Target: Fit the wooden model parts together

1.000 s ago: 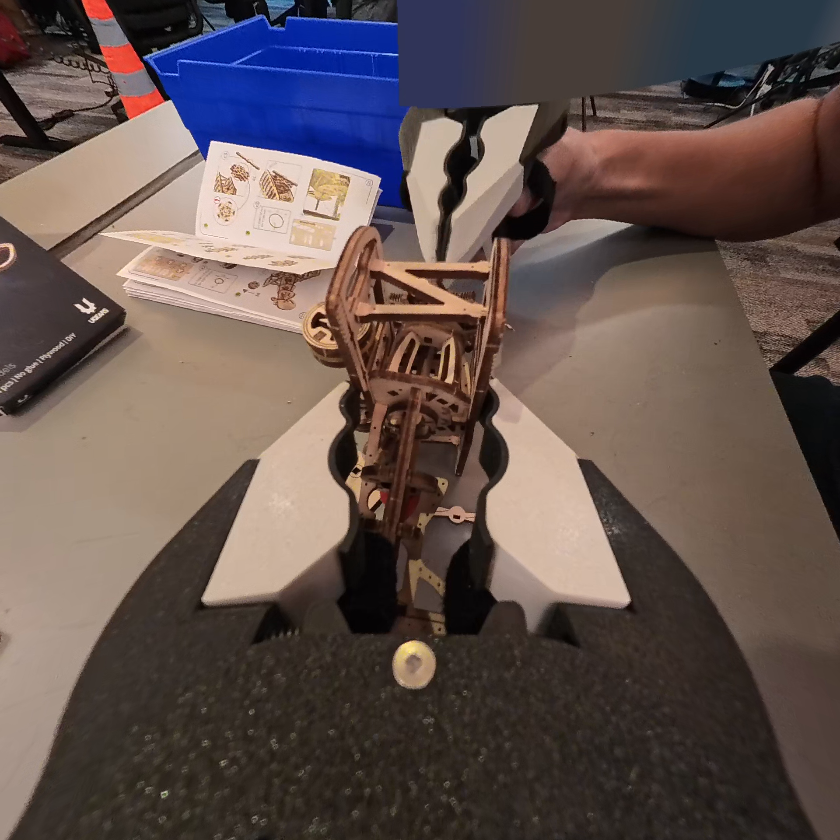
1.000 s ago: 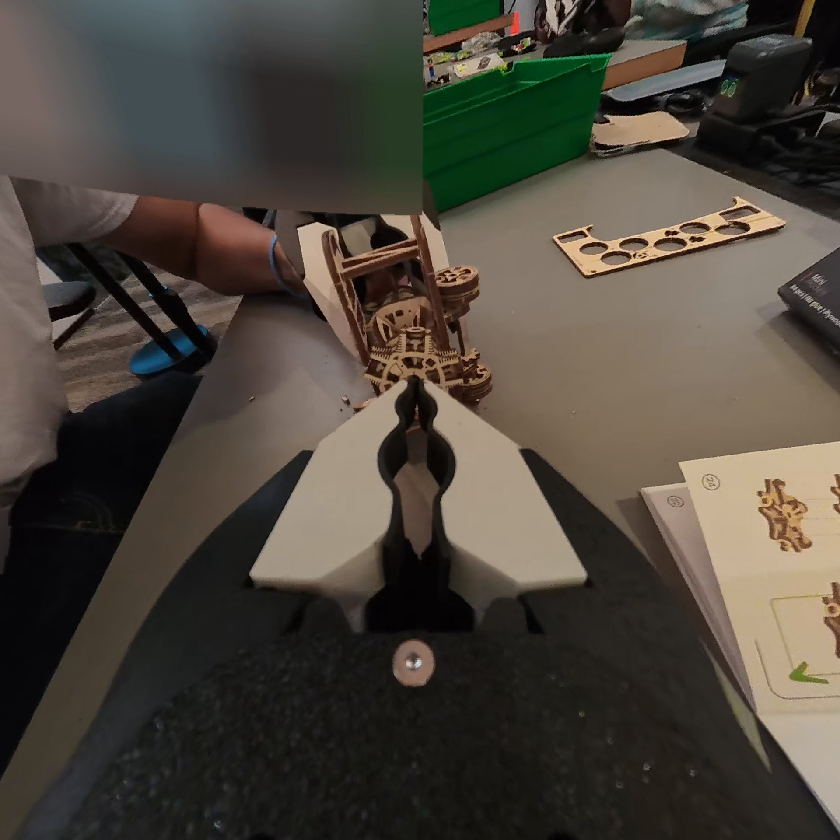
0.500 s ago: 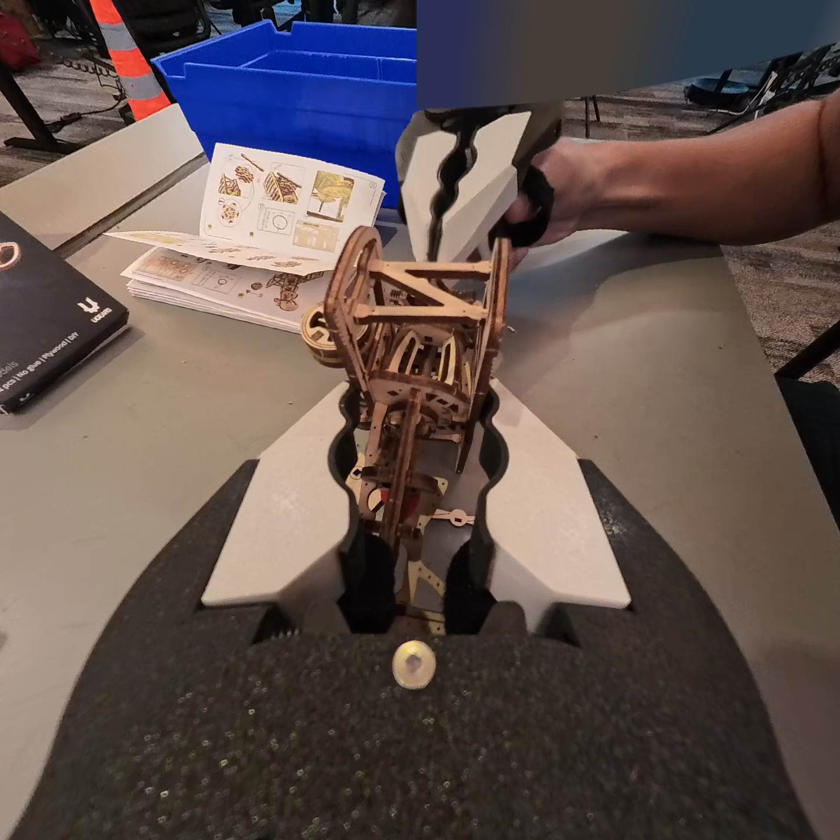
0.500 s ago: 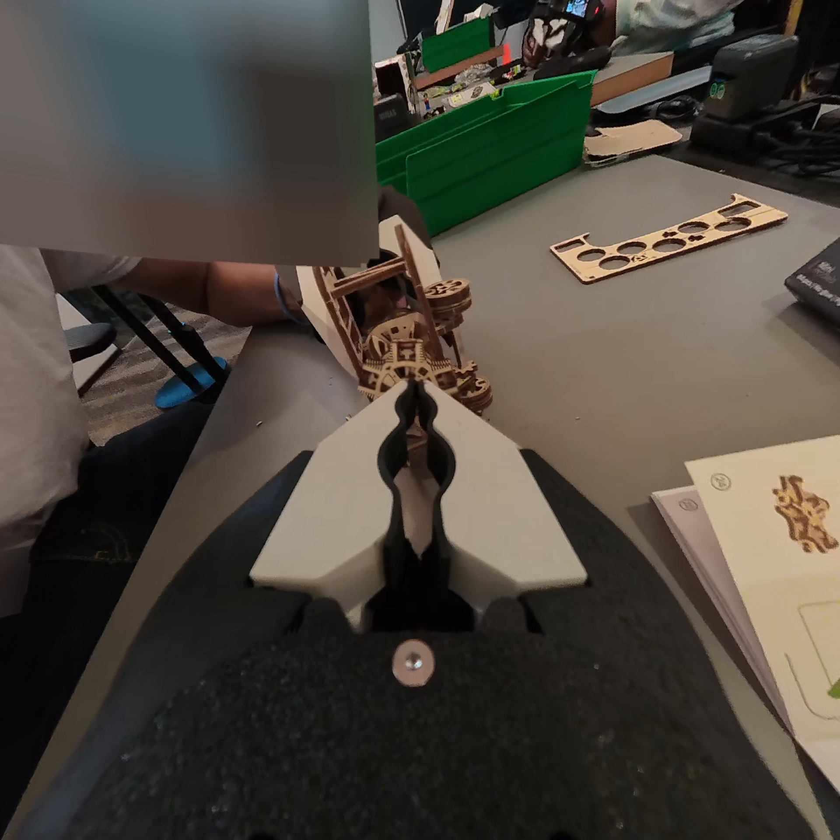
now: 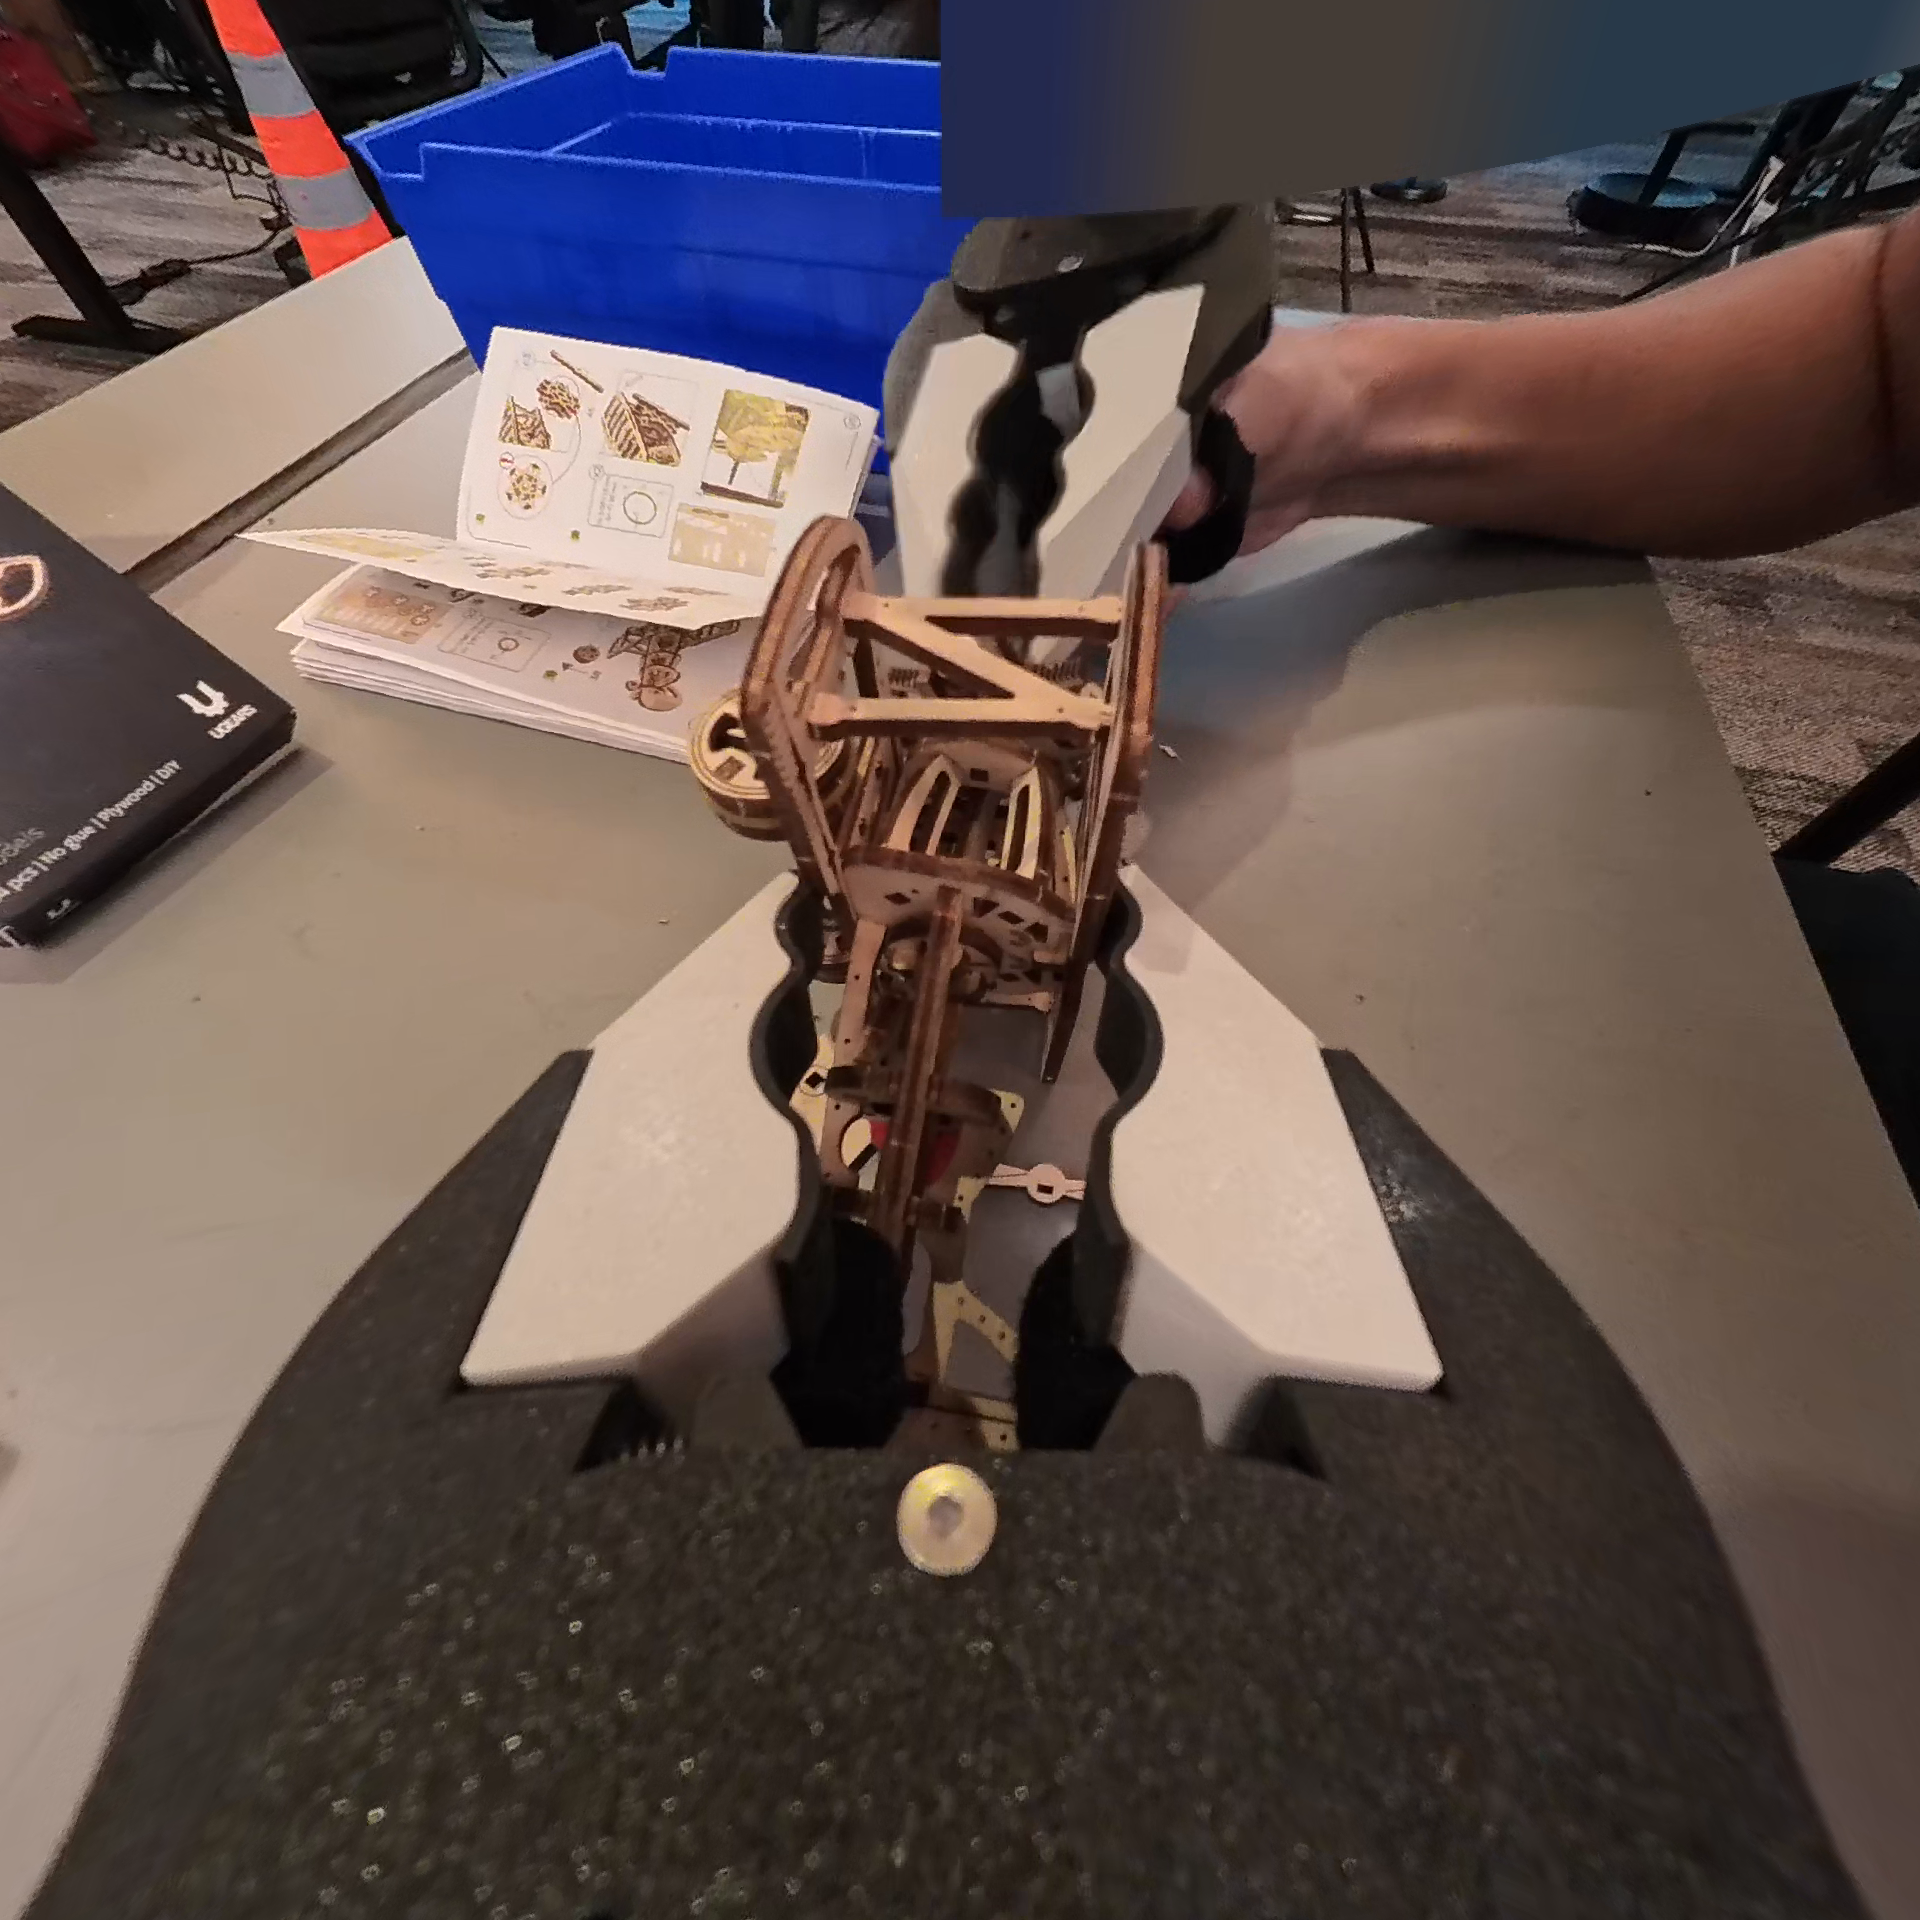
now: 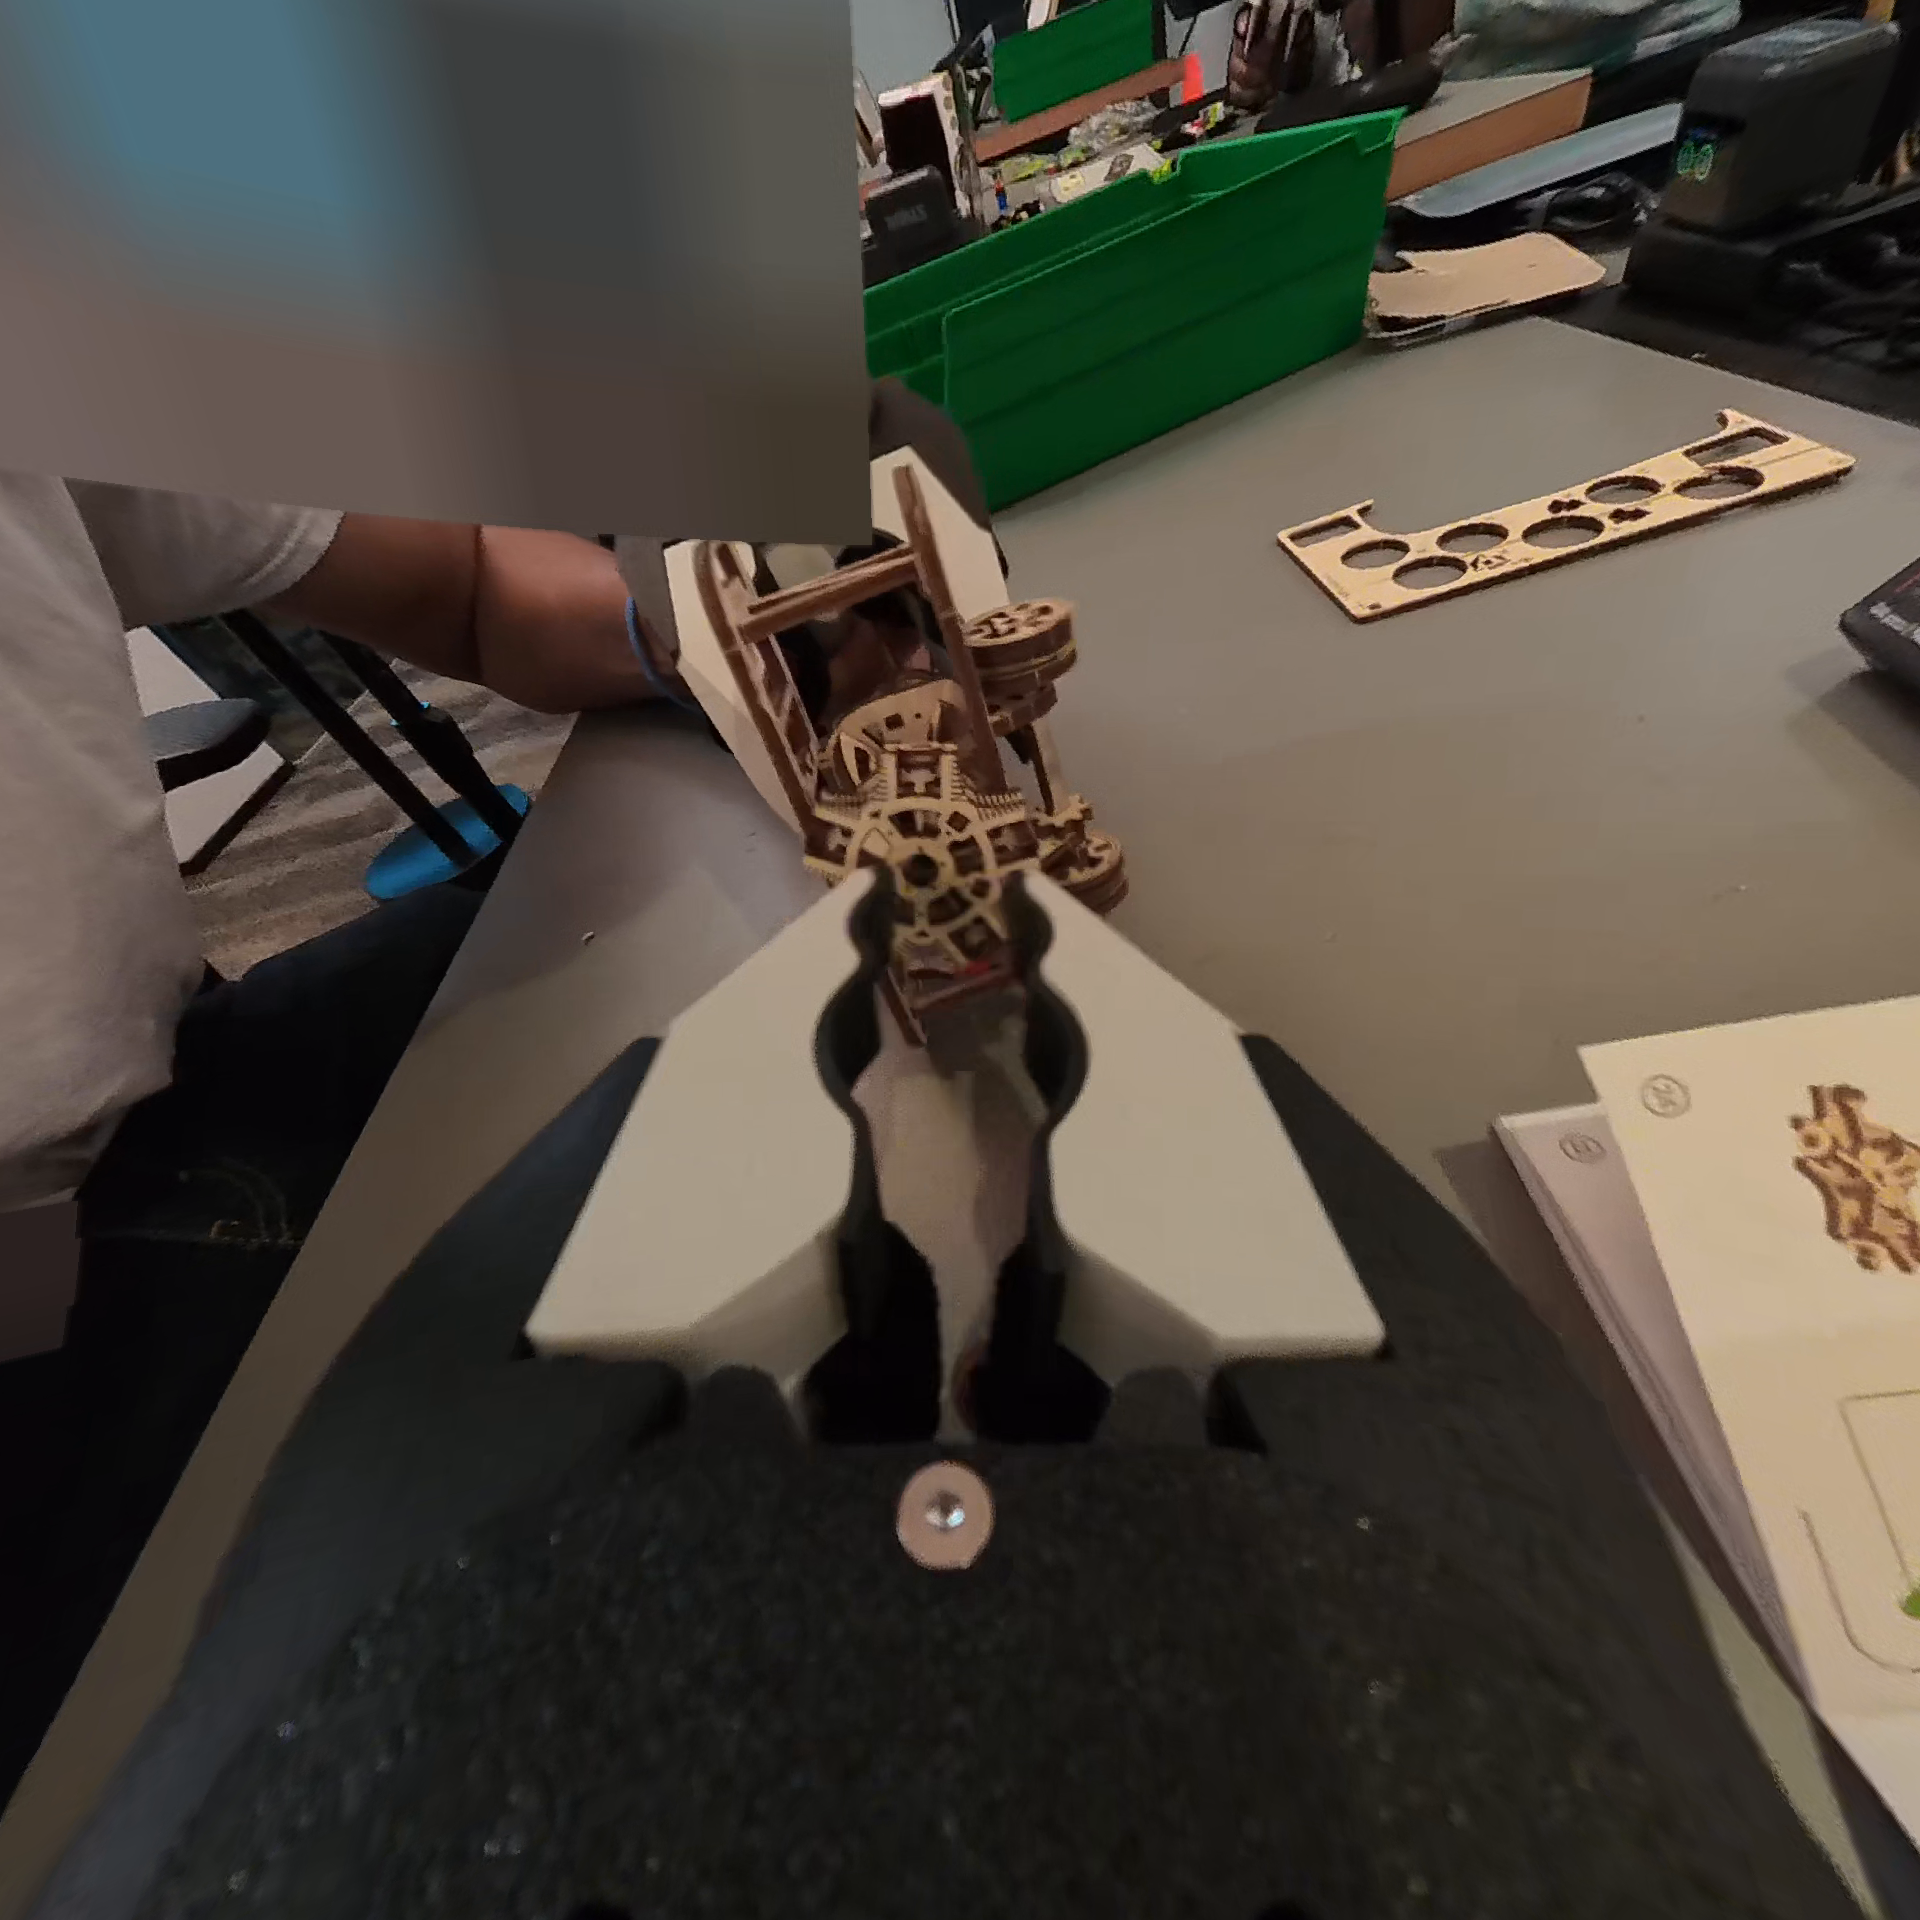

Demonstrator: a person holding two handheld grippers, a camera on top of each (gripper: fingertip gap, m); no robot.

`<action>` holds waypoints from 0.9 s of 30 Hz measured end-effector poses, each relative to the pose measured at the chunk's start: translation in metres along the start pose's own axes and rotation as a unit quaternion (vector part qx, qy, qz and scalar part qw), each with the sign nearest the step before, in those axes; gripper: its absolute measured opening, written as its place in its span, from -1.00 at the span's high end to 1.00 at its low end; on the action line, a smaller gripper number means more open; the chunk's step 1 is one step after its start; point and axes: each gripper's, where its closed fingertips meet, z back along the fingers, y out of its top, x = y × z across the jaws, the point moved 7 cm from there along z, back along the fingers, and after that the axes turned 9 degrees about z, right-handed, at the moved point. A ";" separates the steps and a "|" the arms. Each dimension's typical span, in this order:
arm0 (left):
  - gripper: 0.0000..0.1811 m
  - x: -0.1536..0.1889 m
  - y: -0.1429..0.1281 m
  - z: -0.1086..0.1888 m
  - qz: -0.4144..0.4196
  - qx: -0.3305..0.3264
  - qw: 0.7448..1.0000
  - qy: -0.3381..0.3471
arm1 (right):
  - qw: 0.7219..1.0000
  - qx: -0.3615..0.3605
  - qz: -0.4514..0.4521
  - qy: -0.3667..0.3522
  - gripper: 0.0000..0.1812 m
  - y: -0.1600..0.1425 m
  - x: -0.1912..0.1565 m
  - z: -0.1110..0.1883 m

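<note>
Wooden model [image 5: 940,831] held on desk [image 5: 364,1039].
Left gripper [image 5: 951,914] jaws clamp it; right gripper [image 6: 951,894] jaws parted narrowly around its gear end.

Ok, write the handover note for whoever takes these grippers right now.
Left gripper: shut on the wooden model, holding it tilted over the grey table.
Right gripper: open, fingertips either side of the gear wheel at the model's far end; contact cannot be told.
Done: the model is largely built, with frame, gears and side wheels in place.
Left: no loose part shows in either gripper, so check the open instruction booklet for the next step. The plywood sheet looks punched out.
</note>
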 end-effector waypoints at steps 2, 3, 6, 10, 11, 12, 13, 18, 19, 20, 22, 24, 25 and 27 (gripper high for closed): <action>0.45 0.000 0.000 0.000 0.001 0.001 1.000 -0.001 | 1.000 -0.007 0.004 0.008 0.59 -0.003 0.000 0.002; 0.45 0.000 0.000 0.000 0.001 0.001 1.000 -0.001 | 1.000 -0.012 0.015 0.009 0.59 -0.005 -0.002 0.001; 0.45 0.000 0.000 0.000 0.001 0.001 1.000 0.000 | 0.999 -0.009 0.045 -0.005 0.60 -0.002 -0.009 -0.006; 0.45 0.000 0.000 0.000 0.001 0.002 1.000 0.002 | 0.999 -0.012 0.043 -0.008 0.60 -0.001 -0.007 -0.007; 0.45 0.000 0.000 0.000 0.001 0.002 1.000 0.002 | 0.999 -0.011 0.044 -0.009 0.60 -0.001 -0.007 -0.008; 0.45 0.000 0.000 0.000 0.001 0.003 1.000 0.002 | 0.999 -0.012 0.048 -0.011 0.61 -0.001 -0.007 -0.008; 0.45 0.000 0.000 0.000 0.002 0.004 1.000 0.001 | 0.999 -0.014 0.051 -0.012 0.62 -0.001 -0.007 -0.008; 0.45 0.000 0.000 -0.001 0.007 0.011 1.000 0.006 | 0.998 -0.015 0.052 -0.017 0.66 -0.002 -0.007 -0.008; 0.45 0.000 0.000 -0.001 0.008 0.009 1.000 0.006 | 0.998 -0.016 0.049 -0.020 0.66 -0.002 -0.007 -0.009; 0.45 0.000 0.000 -0.001 0.008 0.011 1.000 0.009 | 0.998 -0.015 0.049 -0.023 0.66 -0.002 -0.007 -0.009; 0.45 0.000 -0.001 -0.001 0.011 0.014 1.000 0.010 | 0.999 -0.011 0.042 -0.026 0.66 -0.002 -0.007 -0.010; 0.45 0.000 0.000 -0.002 0.010 0.014 1.000 0.015 | 0.999 -0.014 0.040 -0.022 0.71 -0.003 -0.008 -0.009; 0.45 0.000 0.000 -0.002 0.011 0.013 1.000 0.017 | 0.999 -0.014 0.042 -0.025 0.71 -0.003 -0.008 -0.009; 0.45 0.000 0.000 -0.001 0.011 0.014 1.000 0.015 | 0.999 -0.013 0.040 -0.026 0.71 -0.003 -0.008 -0.010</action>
